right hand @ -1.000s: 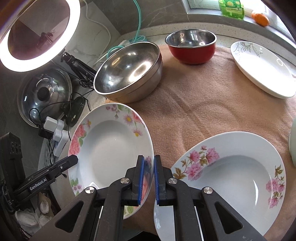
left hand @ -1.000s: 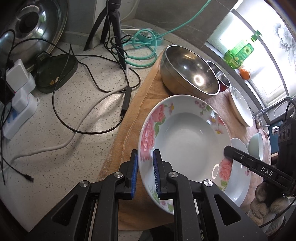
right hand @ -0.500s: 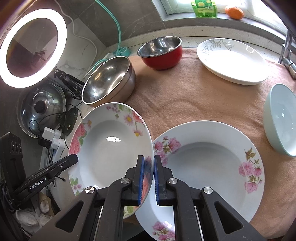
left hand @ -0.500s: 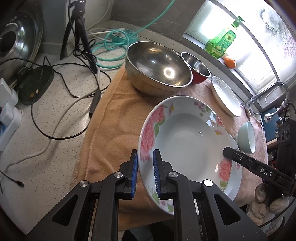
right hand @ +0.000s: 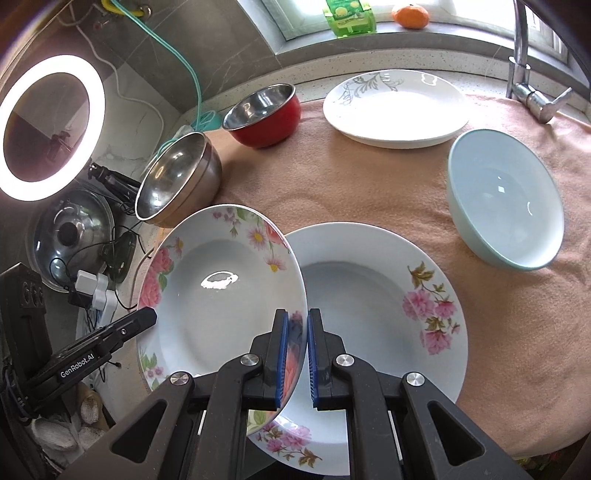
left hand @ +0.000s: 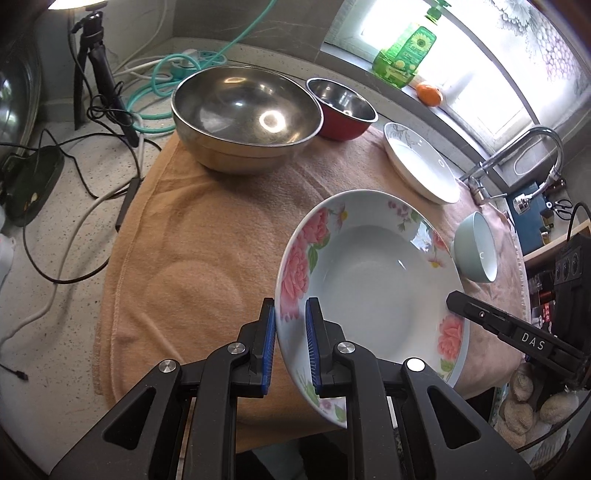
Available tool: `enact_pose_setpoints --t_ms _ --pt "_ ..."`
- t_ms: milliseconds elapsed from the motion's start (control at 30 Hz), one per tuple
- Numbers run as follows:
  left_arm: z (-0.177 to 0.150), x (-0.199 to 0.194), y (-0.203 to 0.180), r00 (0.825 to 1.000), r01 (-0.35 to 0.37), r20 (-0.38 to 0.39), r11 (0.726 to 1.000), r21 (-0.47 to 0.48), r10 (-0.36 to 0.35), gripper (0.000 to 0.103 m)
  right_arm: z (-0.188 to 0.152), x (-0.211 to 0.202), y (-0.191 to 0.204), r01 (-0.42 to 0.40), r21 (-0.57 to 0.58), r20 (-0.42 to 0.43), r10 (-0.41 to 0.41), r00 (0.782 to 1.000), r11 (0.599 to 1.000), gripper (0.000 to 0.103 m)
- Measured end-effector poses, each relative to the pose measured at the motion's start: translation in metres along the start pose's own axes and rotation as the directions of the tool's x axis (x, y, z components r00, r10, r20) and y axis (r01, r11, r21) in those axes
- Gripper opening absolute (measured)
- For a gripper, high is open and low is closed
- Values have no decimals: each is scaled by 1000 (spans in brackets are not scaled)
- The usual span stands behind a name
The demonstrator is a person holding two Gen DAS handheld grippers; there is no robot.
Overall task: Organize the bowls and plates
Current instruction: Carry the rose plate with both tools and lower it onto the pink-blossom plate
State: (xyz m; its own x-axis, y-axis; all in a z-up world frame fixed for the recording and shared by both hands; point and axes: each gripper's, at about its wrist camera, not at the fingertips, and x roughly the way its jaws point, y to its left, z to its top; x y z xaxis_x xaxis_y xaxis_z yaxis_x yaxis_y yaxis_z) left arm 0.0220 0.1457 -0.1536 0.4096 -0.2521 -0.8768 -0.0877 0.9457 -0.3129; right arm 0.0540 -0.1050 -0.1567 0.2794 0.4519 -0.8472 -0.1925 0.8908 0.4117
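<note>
Both grippers hold one deep floral plate [left hand: 373, 284] by opposite rims, lifted above the orange towel [left hand: 207, 236]. My left gripper [left hand: 290, 347] is shut on its near-left rim. My right gripper [right hand: 294, 356] is shut on its other rim; the plate [right hand: 221, 291] overlaps the left edge of a second floral plate [right hand: 373, 317] lying on the towel. The other gripper's finger shows in each view. A large steel bowl [left hand: 243, 114], a red bowl [left hand: 341, 109], a white plate [left hand: 419, 162] and a pale green bowl [right hand: 506, 199] sit on the towel.
Cables, a tripod [left hand: 98, 70] and a teal hose [left hand: 162, 92] lie on the speckled counter at left. A ring light [right hand: 48, 125] and pot lid [right hand: 70, 240] stand beyond. A faucet [right hand: 532, 92], green bottle [left hand: 406, 51] and orange [right hand: 410, 16] are by the window.
Both grippers have carried the floral plate to the right across the towel, from beside the large steel bowl until it overlaps the second floral plate. Both stay shut.
</note>
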Motion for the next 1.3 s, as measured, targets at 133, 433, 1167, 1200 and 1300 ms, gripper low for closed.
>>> enact_pose_setpoints --t_ms 133,433,1167,1200,1300 --pt "-2 6 -13 1000 12 -14 1000 19 -12 14 -6 -6 -15 13 24 3 -13 1000 1000 9" --pt "-8 19 -37 999 26 -43 998 57 -24 14 -15 -17 -41 35 70 10 -36 999 997 9" --pt "-15 42 -63 996 20 -92 994 107 -11 14 -26 -14 -78 49 137 0 -50 999 989 9" --pt "-16 43 -64 996 18 -93 994 108 -8 14 -26 -13 -78 50 138 -1 -50 999 989 9" --pt "-16 44 -64 996 13 -94 994 111 -3 14 -27 -12 -80 51 139 -2 -51 999 989 9"
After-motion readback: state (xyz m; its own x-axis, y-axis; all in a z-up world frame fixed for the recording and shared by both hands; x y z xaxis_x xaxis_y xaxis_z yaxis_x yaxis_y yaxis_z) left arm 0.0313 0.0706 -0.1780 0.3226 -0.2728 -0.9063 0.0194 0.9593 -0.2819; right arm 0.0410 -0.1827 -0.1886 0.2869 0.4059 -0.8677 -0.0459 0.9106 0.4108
